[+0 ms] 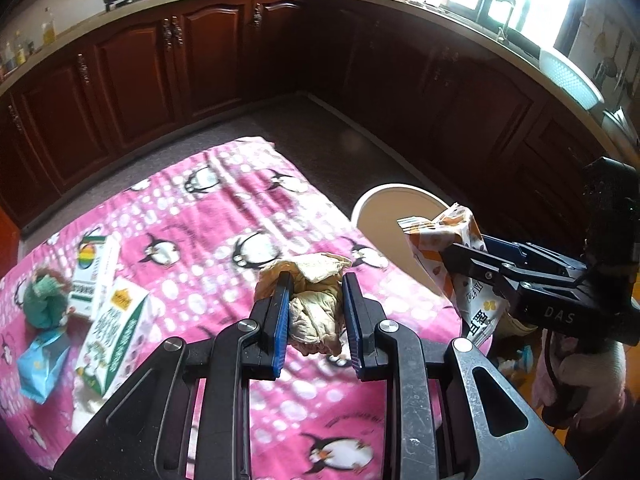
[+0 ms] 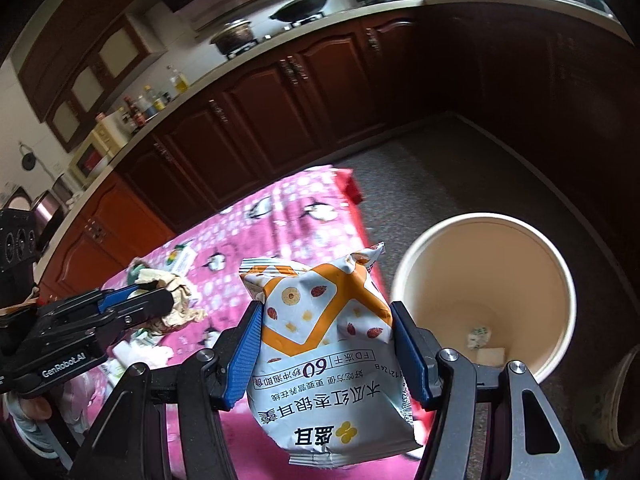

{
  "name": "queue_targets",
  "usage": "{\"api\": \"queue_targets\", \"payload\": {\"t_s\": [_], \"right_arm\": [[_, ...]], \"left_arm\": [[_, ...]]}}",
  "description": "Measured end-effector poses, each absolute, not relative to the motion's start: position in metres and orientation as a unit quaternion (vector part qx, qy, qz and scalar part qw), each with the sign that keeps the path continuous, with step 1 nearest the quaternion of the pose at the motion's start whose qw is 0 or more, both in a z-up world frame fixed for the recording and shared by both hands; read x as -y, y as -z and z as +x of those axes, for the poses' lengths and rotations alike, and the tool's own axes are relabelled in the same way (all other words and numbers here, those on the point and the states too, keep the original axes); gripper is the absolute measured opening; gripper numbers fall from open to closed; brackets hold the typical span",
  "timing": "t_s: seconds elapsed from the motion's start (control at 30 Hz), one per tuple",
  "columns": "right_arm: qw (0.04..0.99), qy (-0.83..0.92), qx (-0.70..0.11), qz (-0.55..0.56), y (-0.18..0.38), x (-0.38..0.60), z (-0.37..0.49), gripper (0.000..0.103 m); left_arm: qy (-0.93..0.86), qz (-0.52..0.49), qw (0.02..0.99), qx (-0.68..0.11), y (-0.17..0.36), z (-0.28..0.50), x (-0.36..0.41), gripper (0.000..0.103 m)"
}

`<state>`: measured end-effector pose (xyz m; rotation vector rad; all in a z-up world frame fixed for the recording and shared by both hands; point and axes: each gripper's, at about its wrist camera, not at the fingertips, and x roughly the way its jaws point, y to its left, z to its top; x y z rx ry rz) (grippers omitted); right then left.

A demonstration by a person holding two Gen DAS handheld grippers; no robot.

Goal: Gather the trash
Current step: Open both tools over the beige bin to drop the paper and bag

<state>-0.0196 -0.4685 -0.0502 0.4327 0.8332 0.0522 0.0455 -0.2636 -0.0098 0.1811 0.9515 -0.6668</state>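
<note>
The snack bag (image 2: 324, 344), white and orange with printed text, is pinched between the blue pads of the right tongs (image 2: 326, 322) and hangs above the near right edge of the counter (image 1: 224, 208), just left of the bin (image 2: 486, 292). The bin is a pale round tub standing on the dark floor (image 2: 460, 168), with two small scraps lying at its bottom. The left tongs (image 1: 316, 300) are pressed onto a crumpled beige paper wad (image 1: 316, 312), held over the counter's pink penguin-print cloth. From the left wrist view, the right tongs and their bag sit to the right, in front of the bin's rim. On the left of the cloth lie more pieces of trash: a green and white carton (image 1: 116, 328), a smaller box (image 1: 94, 272) with a rainbow mark just behind it, a blue pouch (image 1: 42, 364) nearest, and a green crumpled lump (image 1: 44, 300) beside the box. Dark wooden cabinets (image 1: 160, 68) run along the far side, with a wok (image 2: 300, 6) and a pot (image 2: 234, 38) on the stove above.
</note>
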Motion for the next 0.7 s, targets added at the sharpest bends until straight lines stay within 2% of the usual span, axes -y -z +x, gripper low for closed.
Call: {"api": "queue_targets", "payload": {"t_s": [0.53, 0.63, 0.7], "right_arm": [[0.875, 0.078, -0.431, 0.209, 0.088, 0.556, -0.011, 0.062], [0.874, 0.105, -0.433, 0.197, 0.094, 0.567, -0.006, 0.065], [0.873, 0.121, -0.43, 0.192, 0.098, 0.575, -0.003, 0.074]], "left_arm": [[0.367, 0.051, 0.79, -0.488, 0.041, 0.076, 0.346, 0.023], [0.377, 0.034, 0.779, -0.5, 0.052, 0.083, 0.361, 0.028], [0.376, 0.025, 0.775, -0.508, 0.06, 0.088, 0.369, 0.042]]}}
